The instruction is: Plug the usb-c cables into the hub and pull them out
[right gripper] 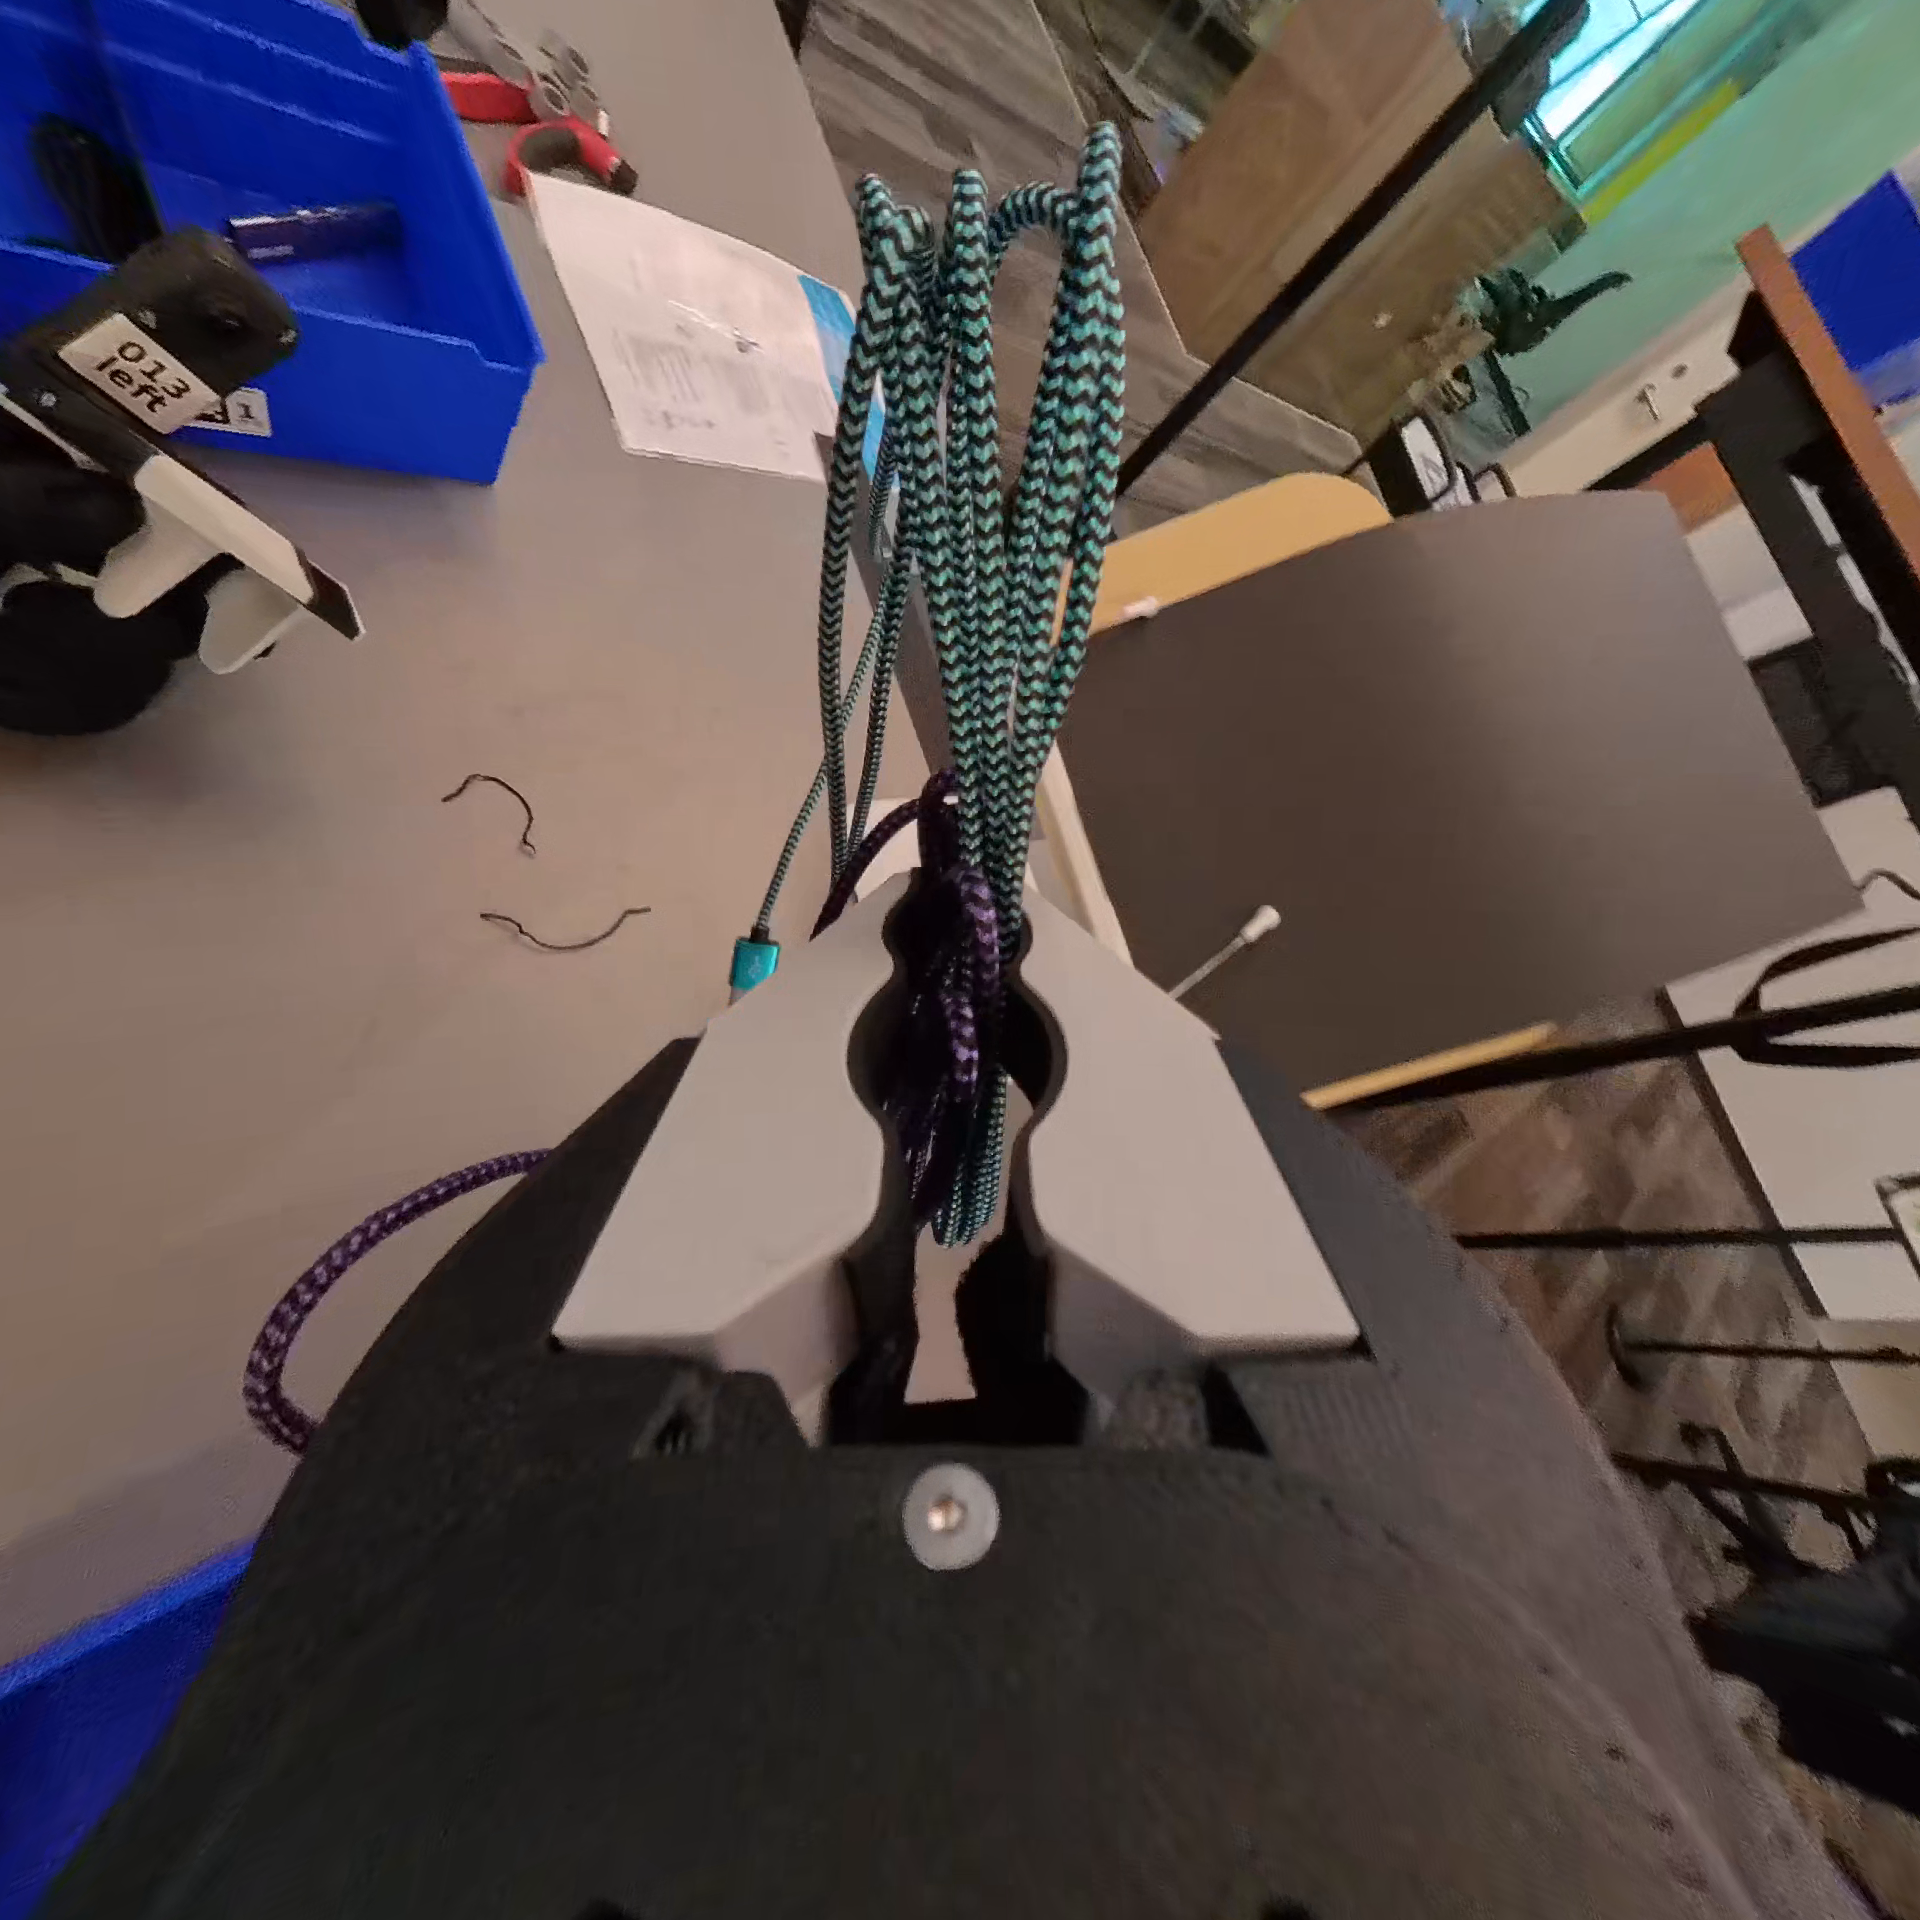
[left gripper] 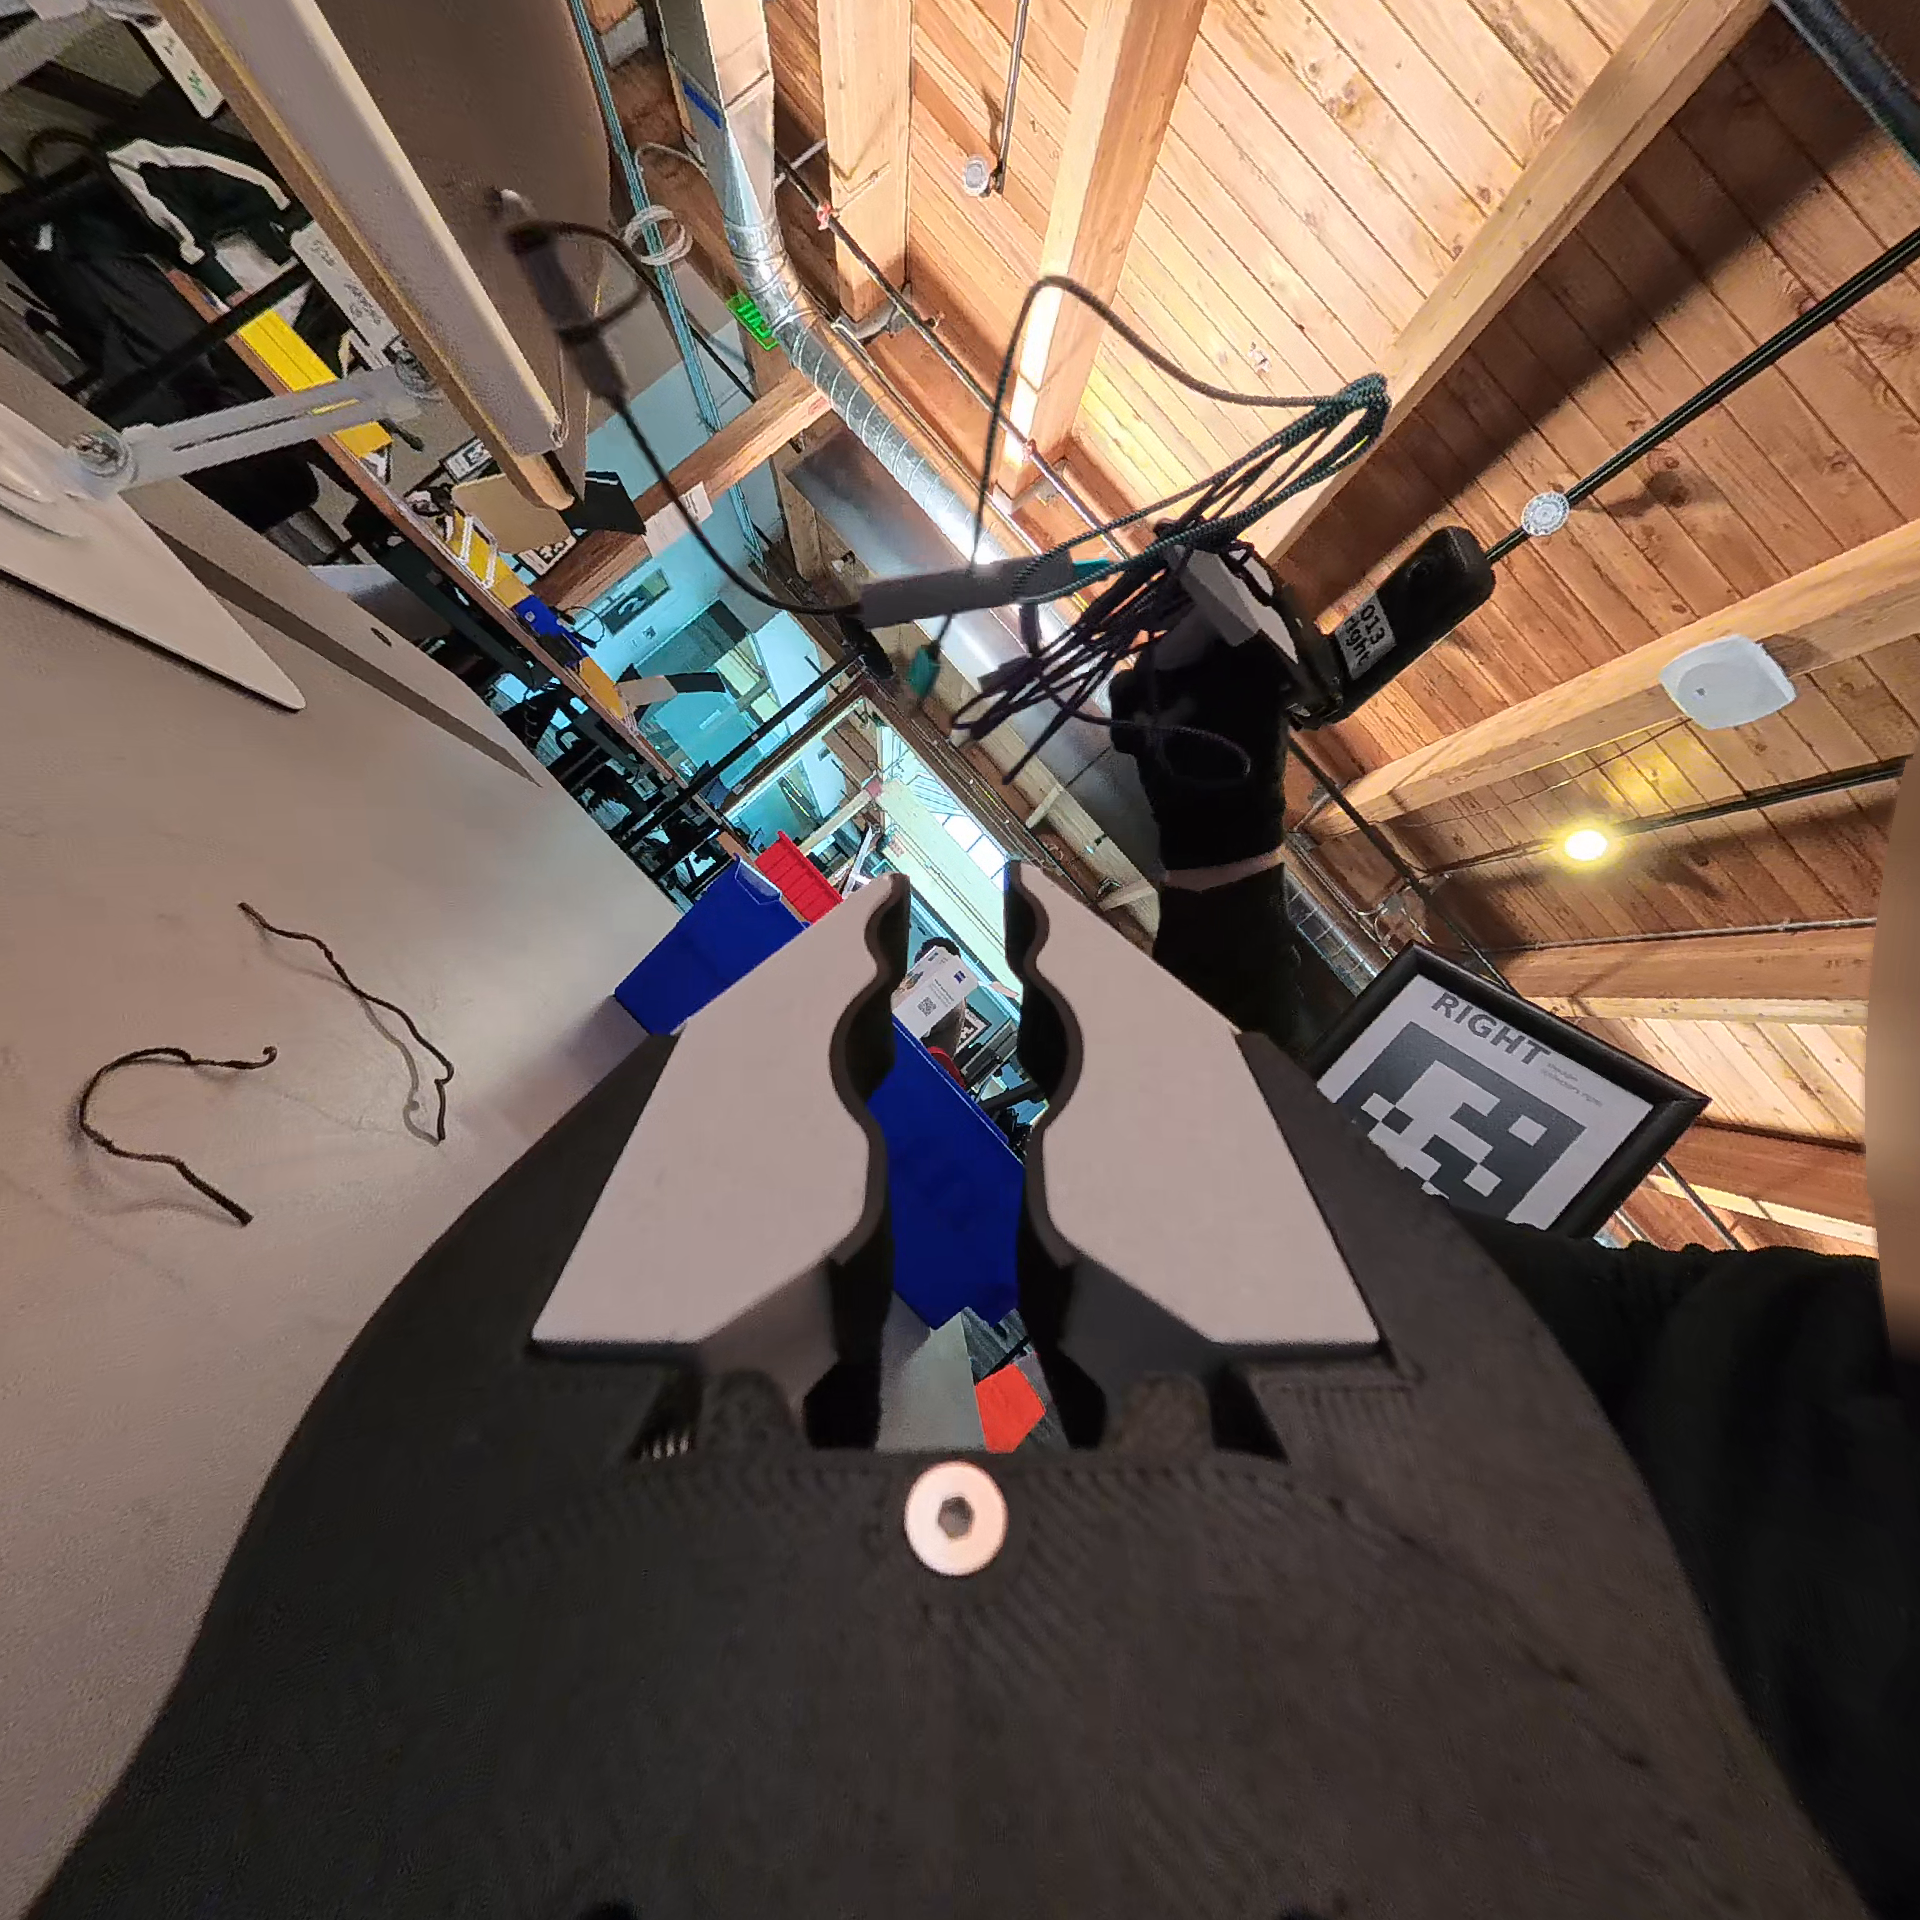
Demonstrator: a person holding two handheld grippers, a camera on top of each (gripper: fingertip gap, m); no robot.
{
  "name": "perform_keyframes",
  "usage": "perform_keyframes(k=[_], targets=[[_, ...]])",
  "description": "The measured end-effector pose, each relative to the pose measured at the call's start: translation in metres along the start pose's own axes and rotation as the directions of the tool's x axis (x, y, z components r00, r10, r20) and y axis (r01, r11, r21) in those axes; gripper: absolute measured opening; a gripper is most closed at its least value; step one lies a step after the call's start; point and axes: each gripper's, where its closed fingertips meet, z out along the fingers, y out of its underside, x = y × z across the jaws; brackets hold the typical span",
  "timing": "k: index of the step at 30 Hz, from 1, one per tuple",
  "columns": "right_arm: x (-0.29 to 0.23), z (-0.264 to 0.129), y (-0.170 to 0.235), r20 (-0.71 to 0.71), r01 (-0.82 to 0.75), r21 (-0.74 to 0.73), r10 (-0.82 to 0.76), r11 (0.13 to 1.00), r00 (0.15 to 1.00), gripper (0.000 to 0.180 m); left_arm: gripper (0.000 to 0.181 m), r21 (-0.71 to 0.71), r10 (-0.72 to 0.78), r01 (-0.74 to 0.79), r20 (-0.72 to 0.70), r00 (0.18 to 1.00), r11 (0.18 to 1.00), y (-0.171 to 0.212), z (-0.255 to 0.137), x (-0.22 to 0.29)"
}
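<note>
Right wrist view shows the right claw [right gripper: 956,935] clenched on a bundle of teal and purple cables [right gripper: 997,540] lifted clear of the table [right gripper: 312,883], probably to untangle them, while the left claw [left gripper: 956,914] waits released, empty.

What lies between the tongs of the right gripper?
A bundle of teal braided cable and purple braided cable, clamped by the right gripper, shown in right wrist view.

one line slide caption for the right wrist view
Right gripper clamps a bundle of teal cable and purple cable above the grey table.
</note>
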Motion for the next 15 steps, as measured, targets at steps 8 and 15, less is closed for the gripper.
perform_keyframes(k=[8, 15], targets=[[-0.001, -0.066, 0.058, 0.066, -0.038, -0.205, 0.052, 0.978, 0.996, 0.009, 0.016, -0.006, 0.007, -0.007, 0.007, 1.0, 1.0, 0.001, 0.001, -0.001], [-0.021, -0.096, 0.111, 0.175, -0.048, -0.334, 0.112, 0.941, 0.978, 0.008, 0.016, -0.014, 0.014, -0.014, 0.015, 1.0, 1.0, 0.003, 0.003, -0.002]])
